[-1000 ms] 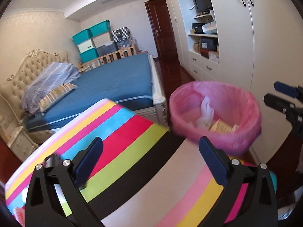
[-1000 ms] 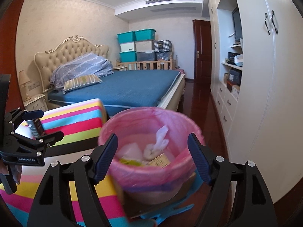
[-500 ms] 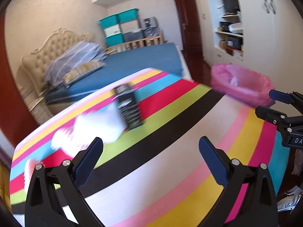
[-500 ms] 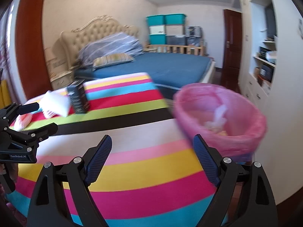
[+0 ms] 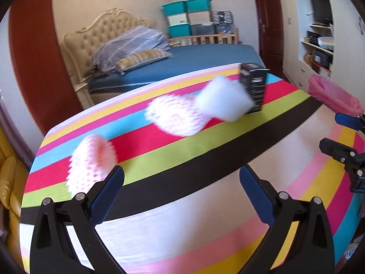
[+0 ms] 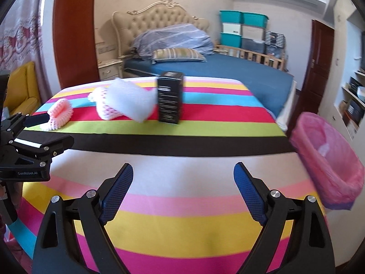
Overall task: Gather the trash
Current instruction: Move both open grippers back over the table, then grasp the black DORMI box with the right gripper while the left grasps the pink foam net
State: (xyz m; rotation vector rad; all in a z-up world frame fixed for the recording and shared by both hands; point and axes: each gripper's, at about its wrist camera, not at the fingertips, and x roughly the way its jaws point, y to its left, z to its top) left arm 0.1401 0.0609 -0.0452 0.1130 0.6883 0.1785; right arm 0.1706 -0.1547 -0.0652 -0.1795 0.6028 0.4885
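On the striped table (image 6: pixel 182 196) stand a black box (image 6: pixel 170 98) (image 5: pixel 255 86), a white foam wrap (image 6: pixel 130 100) (image 5: pixel 224 101), a white-pink foam net (image 5: pixel 176 115) (image 6: pixel 107 109) and a pink foam net (image 5: pixel 91 162) (image 6: pixel 58 113). A pink-lined trash bin (image 6: pixel 326 159) (image 5: pixel 335 96) stands off the table's right edge. My left gripper (image 5: pixel 181 188) is open and empty, close to the pink net. My right gripper (image 6: pixel 183 183) is open and empty over the near table, well short of the box.
A blue bed (image 6: pixel 216 68) with pillows lies beyond the table. White cabinets (image 5: pixel 319 43) and a dark door (image 6: pixel 319 57) are on the right. A yellow chair (image 6: pixel 20 89) stands at the left.
Both views have swung left, away from the bin and towards the trash on the table. The foam pieces and box are now nearer the middle. Both grippers stay open.
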